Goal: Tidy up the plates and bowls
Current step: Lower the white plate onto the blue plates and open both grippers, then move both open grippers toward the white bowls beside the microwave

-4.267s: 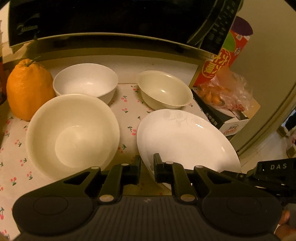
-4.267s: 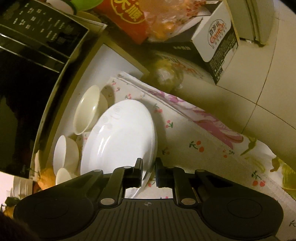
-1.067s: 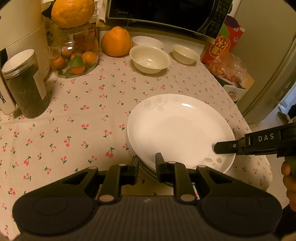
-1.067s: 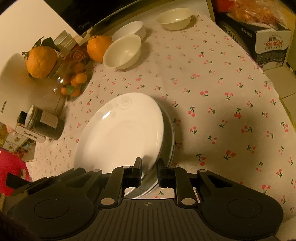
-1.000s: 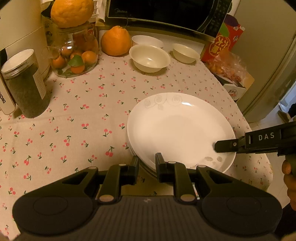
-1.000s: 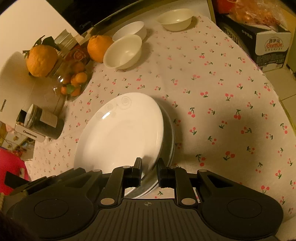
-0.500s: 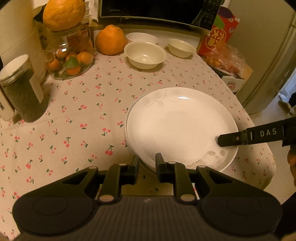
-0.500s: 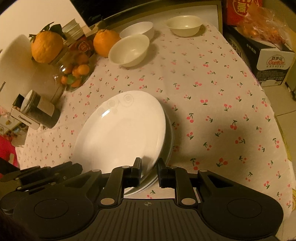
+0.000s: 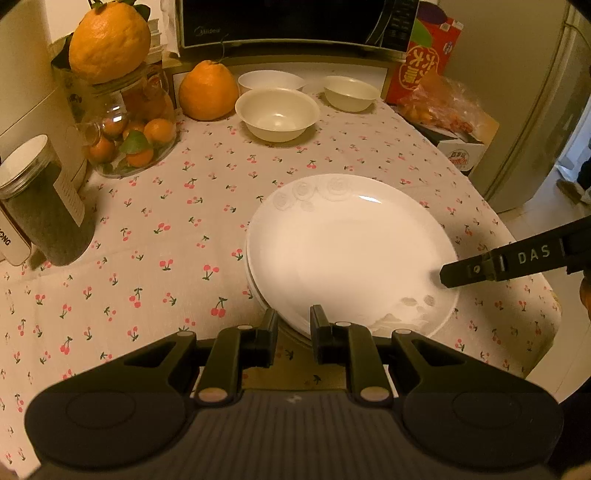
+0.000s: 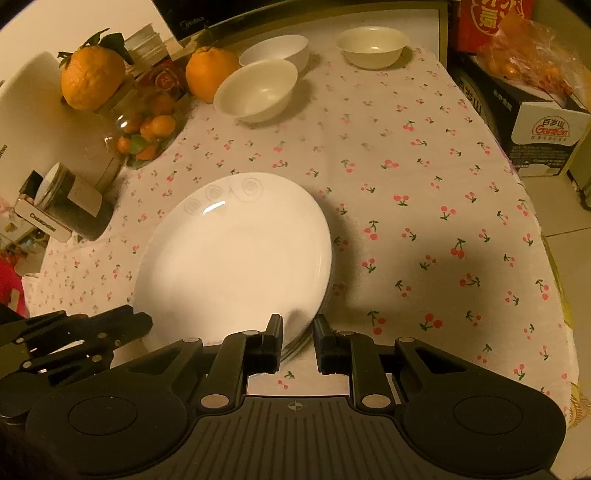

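Note:
A stack of white plates (image 9: pixel 347 247) sits on the cherry-print tablecloth near the table's front edge; it also shows in the right wrist view (image 10: pixel 236 254). My left gripper (image 9: pixel 293 325) has its jaws closed on the stack's near rim. My right gripper (image 10: pixel 298 332) has its jaws closed on the stack's rim at the other side; one of its fingers (image 9: pixel 491 267) reaches over the plate from the right. Three white bowls stand at the back: a large one (image 9: pixel 277 114), one behind it (image 9: pixel 269 79) and a small one (image 9: pixel 351 92).
Large oranges (image 9: pixel 208 90) (image 9: pixel 109 40), a glass jar of small oranges (image 9: pixel 129 125) and a dark lidded jar (image 9: pixel 44 203) stand at the left. A microwave (image 9: pixel 288 22) is behind, with a red box (image 9: pixel 428 62) and a carton (image 10: pixel 535 125) at the right.
Both grippers have drawn the plate stack from beside the bowls at the back toward the table's front edge. In the last second the views have backed off a little more.

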Tool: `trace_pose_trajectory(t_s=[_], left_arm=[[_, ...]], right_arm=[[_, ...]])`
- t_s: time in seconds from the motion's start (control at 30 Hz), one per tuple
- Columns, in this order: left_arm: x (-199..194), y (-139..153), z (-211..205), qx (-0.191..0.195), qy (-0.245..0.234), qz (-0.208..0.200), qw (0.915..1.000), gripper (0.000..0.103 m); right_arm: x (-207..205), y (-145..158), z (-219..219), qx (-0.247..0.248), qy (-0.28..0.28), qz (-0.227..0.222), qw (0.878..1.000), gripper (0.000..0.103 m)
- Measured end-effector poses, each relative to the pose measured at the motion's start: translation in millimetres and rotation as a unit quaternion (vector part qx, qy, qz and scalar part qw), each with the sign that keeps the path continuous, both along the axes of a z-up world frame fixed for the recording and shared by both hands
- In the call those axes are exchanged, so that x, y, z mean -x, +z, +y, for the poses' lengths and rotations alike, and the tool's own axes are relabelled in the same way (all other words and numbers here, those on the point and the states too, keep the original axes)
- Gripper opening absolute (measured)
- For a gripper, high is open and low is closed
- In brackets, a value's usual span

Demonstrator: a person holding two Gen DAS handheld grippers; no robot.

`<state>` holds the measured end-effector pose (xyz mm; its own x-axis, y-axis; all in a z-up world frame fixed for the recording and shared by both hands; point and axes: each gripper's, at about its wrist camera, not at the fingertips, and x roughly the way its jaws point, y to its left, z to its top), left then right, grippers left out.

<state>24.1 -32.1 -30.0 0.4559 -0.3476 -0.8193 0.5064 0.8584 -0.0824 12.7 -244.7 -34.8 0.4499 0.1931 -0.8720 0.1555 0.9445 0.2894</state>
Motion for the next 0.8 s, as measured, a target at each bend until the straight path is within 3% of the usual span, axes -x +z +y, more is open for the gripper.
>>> trace_pose_trajectory(t_s=[0.2, 0.27, 0.33, 0.43, 0.5, 0.7, 0.8], left_arm=[[-1, 0, 0, 0.001, -0.001, 0.006, 1.0000, 0.018], [-2, 0, 1, 0.004, 0.004, 0.009, 0.9999, 0.023], [-4, 0, 1, 0.000, 0.011, 0.007, 0.9999, 0.037], [-5, 1, 3, 0.003, 0.020, 0.007, 0.9998, 0.051], [-6, 2, 3, 0.004, 0.023, 0.005, 0.9997, 0.058], [-12, 5, 2, 0.016, 0.036, 0.000, 0.9992, 0.082], [-17, 9, 0, 0.022, 0.047, -0.005, 0.9986, 0.091]], right_arm=[[1, 5, -3, -0.004, 0.000, -0.014, 1.000, 0.019], [0, 6, -5, -0.007, -0.002, -0.014, 1.000, 0.020], [-1, 5, -8, -0.007, -0.007, -0.014, 1.000, 0.023], [-3, 4, -12, -0.014, -0.016, -0.017, 1.000, 0.038], [-4, 4, -15, -0.020, -0.022, -0.018, 0.999, 0.055], [-8, 4, -19, -0.041, -0.033, -0.036, 0.998, 0.076], [-14, 2, -23, -0.049, -0.042, -0.039, 0.997, 0.081]])
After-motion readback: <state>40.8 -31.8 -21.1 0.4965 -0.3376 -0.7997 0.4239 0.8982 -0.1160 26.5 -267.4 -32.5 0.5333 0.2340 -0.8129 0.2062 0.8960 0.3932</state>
